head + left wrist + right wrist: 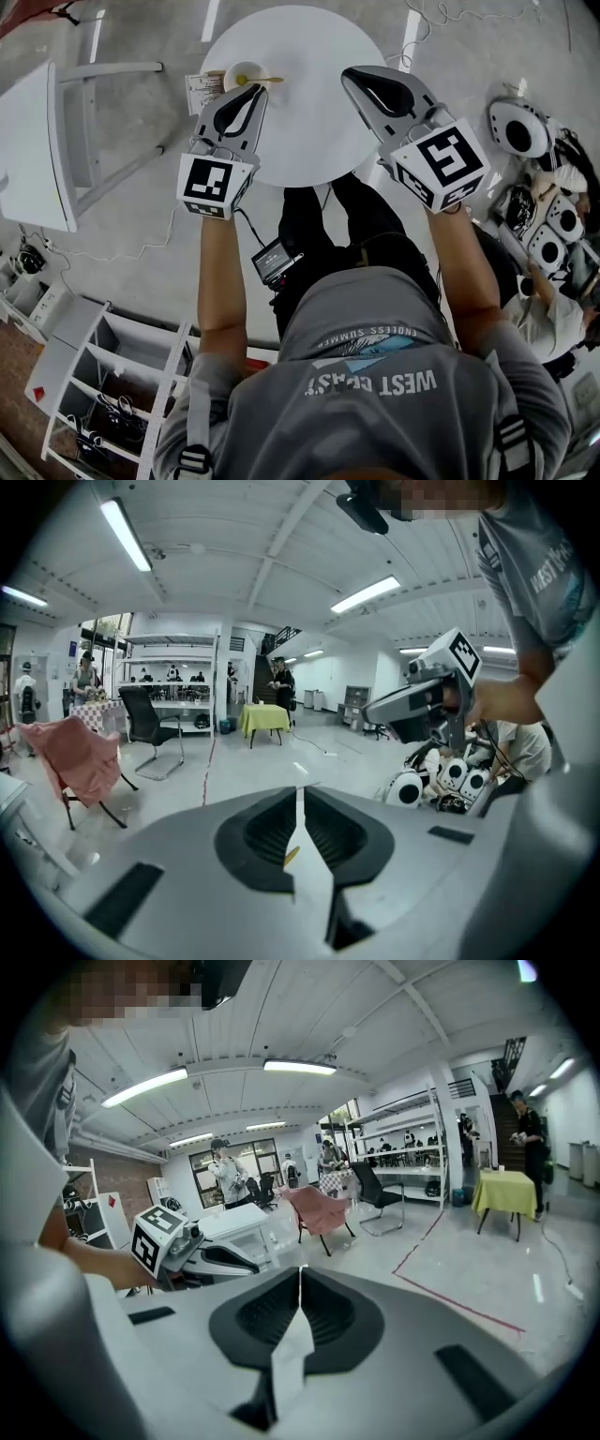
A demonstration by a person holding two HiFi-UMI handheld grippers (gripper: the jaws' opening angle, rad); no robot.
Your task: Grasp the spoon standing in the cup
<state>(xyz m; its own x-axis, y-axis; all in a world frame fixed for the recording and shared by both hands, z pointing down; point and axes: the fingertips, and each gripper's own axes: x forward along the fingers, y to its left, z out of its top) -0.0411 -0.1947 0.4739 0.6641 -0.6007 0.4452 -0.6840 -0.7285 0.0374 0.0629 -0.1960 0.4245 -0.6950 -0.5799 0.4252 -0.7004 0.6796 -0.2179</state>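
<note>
A pale cup (246,73) stands near the far left rim of the round white table (309,131). A spoon (269,80) with a yellowish handle rests in it and leans right. My left gripper (257,90) hovers just this side of the cup, its jaws shut and empty. My right gripper (350,75) is held over the table's right part, jaws also together with nothing in them. The left gripper view faces out into the room, with the left gripper (300,794) shut. The right gripper view does the same, with the right gripper (300,1274) shut. Neither gripper view shows cup or spoon.
A printed card (201,90) lies left of the cup. A white chair (56,141) stands left of the table, and a white shelf unit (103,375) is at lower left. Several white round devices (520,127) and a seated person (553,319) are on the right.
</note>
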